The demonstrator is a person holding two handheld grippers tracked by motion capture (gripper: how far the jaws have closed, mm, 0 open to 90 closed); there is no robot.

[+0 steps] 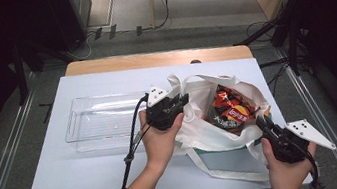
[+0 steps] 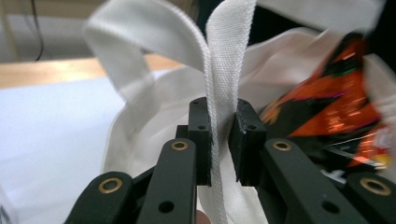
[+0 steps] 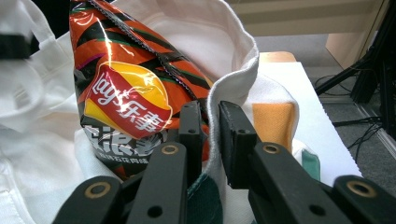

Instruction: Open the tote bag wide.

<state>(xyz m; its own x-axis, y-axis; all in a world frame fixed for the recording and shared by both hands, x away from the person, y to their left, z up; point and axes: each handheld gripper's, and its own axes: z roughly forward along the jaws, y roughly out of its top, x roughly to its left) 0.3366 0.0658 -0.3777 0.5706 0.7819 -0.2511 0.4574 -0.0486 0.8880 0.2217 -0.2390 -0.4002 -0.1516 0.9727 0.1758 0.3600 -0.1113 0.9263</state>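
Observation:
A white cloth tote bag (image 1: 202, 130) lies open on the table with an orange Lay's chip bag (image 1: 229, 108) inside it. My left gripper (image 1: 183, 100) is at the bag's left side, shut on a white strap (image 2: 219, 70) that runs up between its pads. At the front right of the bag, my right gripper (image 1: 261, 122) is shut on the bag's rim (image 3: 233, 79), whose hem sits pinched between the jaws. The chip bag (image 3: 126, 93) stands just inside that rim and also appears in the left gripper view (image 2: 345, 107).
A clear plastic tray (image 1: 95, 123) sits empty to the left of the bag, behind my left hand. The white table top (image 1: 78, 179) ends in a wooden strip (image 1: 151, 59) at the far side. Cables and dark stands surround the table on the floor.

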